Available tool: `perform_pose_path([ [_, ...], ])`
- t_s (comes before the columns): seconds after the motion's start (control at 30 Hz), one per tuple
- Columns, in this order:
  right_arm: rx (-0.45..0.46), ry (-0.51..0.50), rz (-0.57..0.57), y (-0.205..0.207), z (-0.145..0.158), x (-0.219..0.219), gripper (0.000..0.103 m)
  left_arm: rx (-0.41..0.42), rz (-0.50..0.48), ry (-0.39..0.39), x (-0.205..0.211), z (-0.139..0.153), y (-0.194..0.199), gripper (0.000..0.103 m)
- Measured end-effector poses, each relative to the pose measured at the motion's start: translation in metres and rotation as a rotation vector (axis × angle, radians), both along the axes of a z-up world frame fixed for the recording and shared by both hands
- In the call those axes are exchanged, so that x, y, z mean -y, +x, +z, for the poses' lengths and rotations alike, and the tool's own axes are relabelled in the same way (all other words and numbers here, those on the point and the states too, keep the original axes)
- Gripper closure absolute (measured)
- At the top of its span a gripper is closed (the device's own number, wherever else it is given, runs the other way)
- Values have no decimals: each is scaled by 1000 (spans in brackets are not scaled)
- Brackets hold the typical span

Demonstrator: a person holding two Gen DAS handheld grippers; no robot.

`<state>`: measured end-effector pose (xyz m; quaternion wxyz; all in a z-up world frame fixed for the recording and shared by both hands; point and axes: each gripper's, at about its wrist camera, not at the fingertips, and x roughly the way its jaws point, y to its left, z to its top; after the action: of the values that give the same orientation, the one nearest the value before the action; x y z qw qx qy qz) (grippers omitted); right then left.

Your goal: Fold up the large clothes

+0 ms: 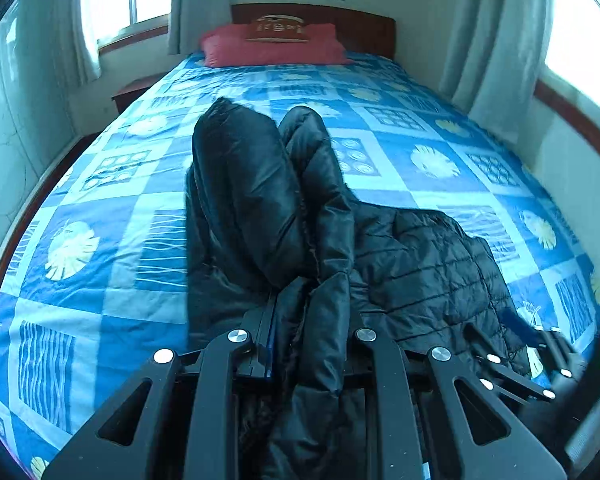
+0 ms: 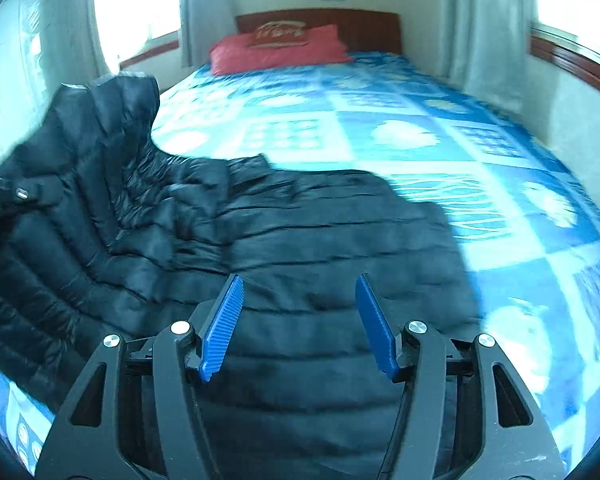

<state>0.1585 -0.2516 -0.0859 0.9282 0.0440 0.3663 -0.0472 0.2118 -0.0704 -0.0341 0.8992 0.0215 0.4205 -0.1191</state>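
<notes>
Jaws of left gripper (image 1: 312, 340) clamped on raised fold of black quilted puffer jacket (image 1: 420, 272); right gripper (image 2: 300, 328) jaws apart, jacket below them. Fold half done; flattening left.

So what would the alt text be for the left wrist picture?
The left gripper is clamped on a fold of a black puffer jacket, part of it raised off a bed with a blue patchwork cover. A red pillow lies by the headboard, and the right gripper shows at the lower right edge.
</notes>
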Motion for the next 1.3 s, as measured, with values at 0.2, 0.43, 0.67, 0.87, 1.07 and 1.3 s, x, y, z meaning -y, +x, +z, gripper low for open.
perform_pose_path([
  [0.2, 5, 33, -54, -18, -2, 54, 42, -2, -12, 55, 64, -16, -8, 84],
  [0.43, 0, 59, -127, -27, -8, 111, 42, 10, -27, 131, 125, -36, -20, 84],
  [0.67, -18, 44, -163, -56, -16, 131, 42, -53, -86, 137, 172, -72, -32, 84],
  [0.87, -44, 40, -177, -79, -24, 134, 42, -57, -106, 158, 190, -90, -43, 84],
  [1.07, -34, 33, -174, -89, -20, 129, 42, -34, -105, 155, 193, -79, -55, 80],
  [1.3, -20, 14, -196, -101, -9, 133, 41, -41, -140, 91, 201, -58, -77, 57],
])
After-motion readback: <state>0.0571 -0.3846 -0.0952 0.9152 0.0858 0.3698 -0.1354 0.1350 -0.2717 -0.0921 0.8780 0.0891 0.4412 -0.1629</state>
